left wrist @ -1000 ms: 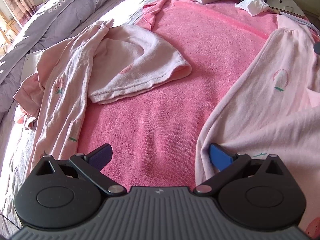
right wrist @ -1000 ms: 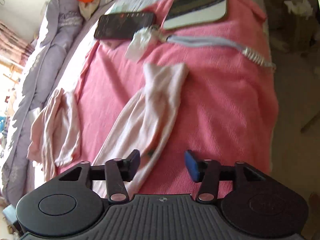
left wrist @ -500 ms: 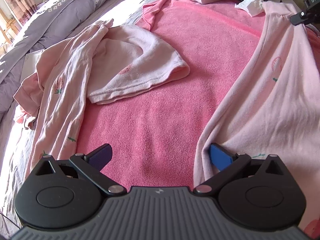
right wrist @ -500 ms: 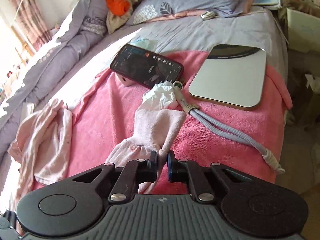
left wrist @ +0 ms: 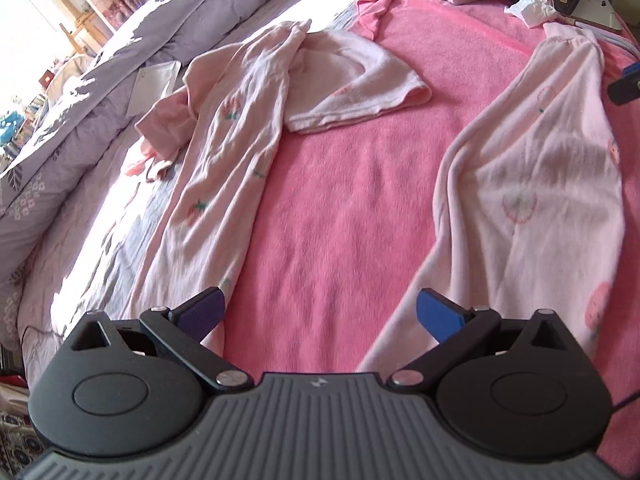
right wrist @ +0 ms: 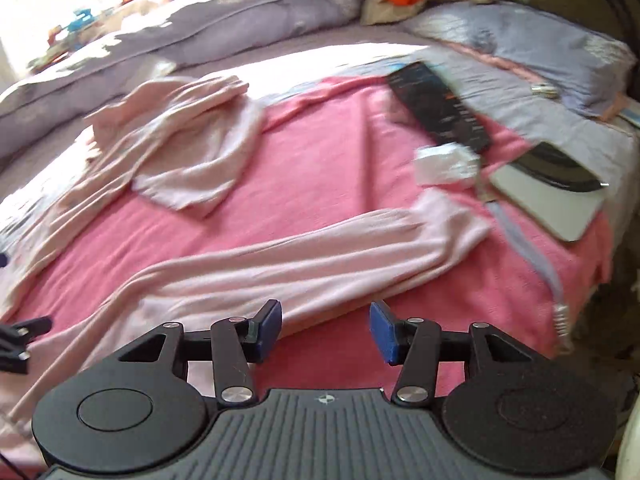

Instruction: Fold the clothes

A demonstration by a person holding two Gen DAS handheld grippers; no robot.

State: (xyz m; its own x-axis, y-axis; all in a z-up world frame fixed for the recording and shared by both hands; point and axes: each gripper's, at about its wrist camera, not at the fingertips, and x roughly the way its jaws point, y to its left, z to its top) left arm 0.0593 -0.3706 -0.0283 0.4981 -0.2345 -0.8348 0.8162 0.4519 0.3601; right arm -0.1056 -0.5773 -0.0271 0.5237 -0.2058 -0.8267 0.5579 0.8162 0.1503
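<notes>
A pale pink strawberry-print garment lies spread on the pink towel (left wrist: 340,208). Its left strip (left wrist: 228,160) runs up to a folded pale pink piece (left wrist: 352,80), and its right strip (left wrist: 540,160) lies flat towards the far corner. My left gripper (left wrist: 320,312) hangs open and wide above the towel between the two strips, holding nothing. My right gripper (right wrist: 326,330) has its jaws opening with nothing between them. The long sleeve (right wrist: 320,256) lies stretched just beyond its fingers. The right gripper's tip (left wrist: 624,84) shows at the left wrist view's right edge.
At the towel's far end lie a dark phone (right wrist: 440,104), a crumpled tissue (right wrist: 444,164), a silver tablet (right wrist: 548,200) and a grey cord (right wrist: 532,248). A purple duvet (left wrist: 120,60) lies bunched along the left. The bed's edge drops off at the right.
The right gripper closed on the sleeve's end, lifted it, then let go and opened; the sleeve now lies flat. Both grippers have drawn back and risen, and the right one has rolled.
</notes>
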